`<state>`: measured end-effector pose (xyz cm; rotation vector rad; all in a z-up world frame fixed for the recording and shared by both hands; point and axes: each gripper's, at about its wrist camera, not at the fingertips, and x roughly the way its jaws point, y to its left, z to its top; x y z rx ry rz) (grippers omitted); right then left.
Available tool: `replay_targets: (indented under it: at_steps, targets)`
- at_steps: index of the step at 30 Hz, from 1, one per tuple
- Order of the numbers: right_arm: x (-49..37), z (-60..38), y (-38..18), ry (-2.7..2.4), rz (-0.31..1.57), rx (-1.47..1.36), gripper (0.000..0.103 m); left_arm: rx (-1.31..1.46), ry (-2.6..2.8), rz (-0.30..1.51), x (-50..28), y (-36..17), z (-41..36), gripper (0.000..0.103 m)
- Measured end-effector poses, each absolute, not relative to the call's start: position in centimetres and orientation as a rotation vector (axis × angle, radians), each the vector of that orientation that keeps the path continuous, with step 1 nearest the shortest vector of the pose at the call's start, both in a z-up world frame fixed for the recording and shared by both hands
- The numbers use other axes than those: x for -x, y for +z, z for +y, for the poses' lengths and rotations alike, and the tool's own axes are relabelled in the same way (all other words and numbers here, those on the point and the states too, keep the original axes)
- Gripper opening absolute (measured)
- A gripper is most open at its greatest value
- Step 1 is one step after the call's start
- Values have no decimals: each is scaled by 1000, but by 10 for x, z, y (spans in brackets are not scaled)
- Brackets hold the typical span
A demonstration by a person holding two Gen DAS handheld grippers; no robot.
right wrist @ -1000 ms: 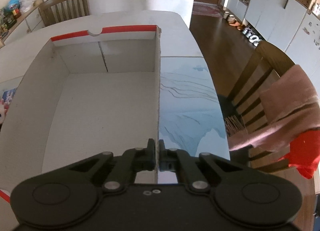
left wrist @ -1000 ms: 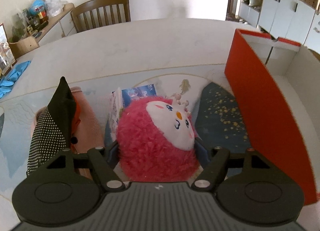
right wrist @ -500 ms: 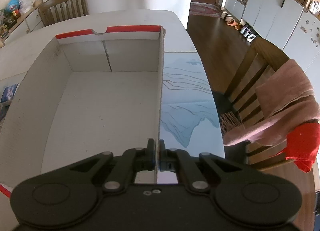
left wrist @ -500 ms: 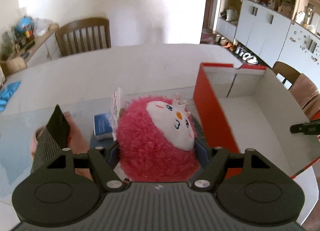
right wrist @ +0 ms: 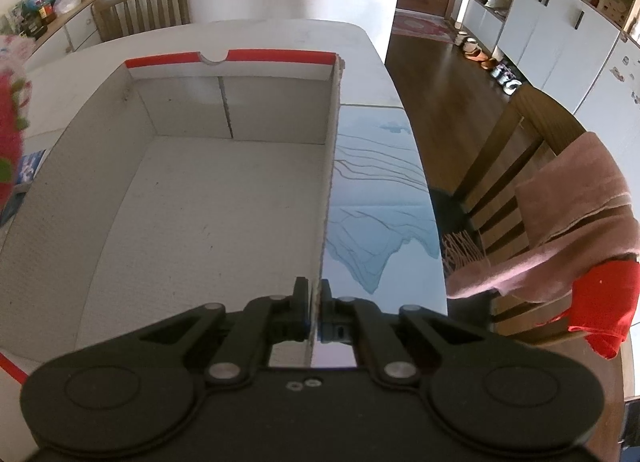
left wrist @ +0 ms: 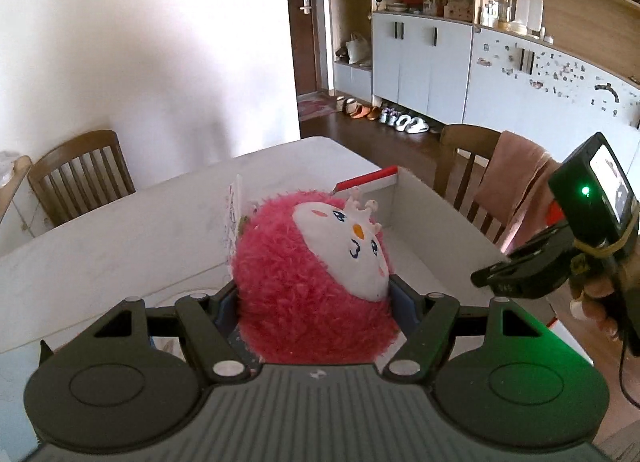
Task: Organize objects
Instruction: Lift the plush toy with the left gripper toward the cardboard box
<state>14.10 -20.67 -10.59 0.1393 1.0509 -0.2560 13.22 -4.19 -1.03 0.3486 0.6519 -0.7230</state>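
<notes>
White wall (left wrist: 168,42), wooden chairs (left wrist: 80,174), dark wood floor (right wrist: 440,74), perhaps shoes (left wrist: 400,120) beneath cabinets (left wrist: 420,62).

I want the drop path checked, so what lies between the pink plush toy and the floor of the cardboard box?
Only the box's near wall, in the left wrist view. The plush toy sits clamped in the left hand-held gripper; the right wrist view shows the box floor bare.

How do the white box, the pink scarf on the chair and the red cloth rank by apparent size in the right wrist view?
1. white box, clearly largest
2. pink scarf
3. red cloth, smallest
The box lies nearer the camera, which exaggerates its lead.
</notes>
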Motion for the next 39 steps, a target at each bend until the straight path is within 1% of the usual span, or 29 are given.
replay_targets:
  at_steps: [4, 10, 13, 18, 24, 26, 31, 39]
  targets:
    - [-139, -209, -106, -248, 1052, -138, 2, -287, -645, 674, -145, -11, -28, 73]
    - [-140, -209, -107, -239, 1052, -130, 2, -197, -532, 791, -163, -30, 12, 74]
    - [-140, -209, -107, -232, 1053, -126, 2, -187, -507, 812, -166, -39, 22, 74]
    - [-138, -207, -107, -226, 1057, -119, 3, -166, -418, 864, -188, -74, 48, 74]
    - [-139, -204, -107, -222, 1062, -105, 3, -251, -386, 913, -204, -119, 50, 74]
    - [-140, -204, -107, -221, 1064, -97, 3, -295, -383, 917, -202, -128, 49, 75]
    - [-139, -203, -108, -219, 1065, -102, 3, -356, -379, 886, -190, -128, 48, 84]
    - [-141, -208, -109, -210, 1067, -119, 3, -399, -360, 823, -176, -115, 31, 84]
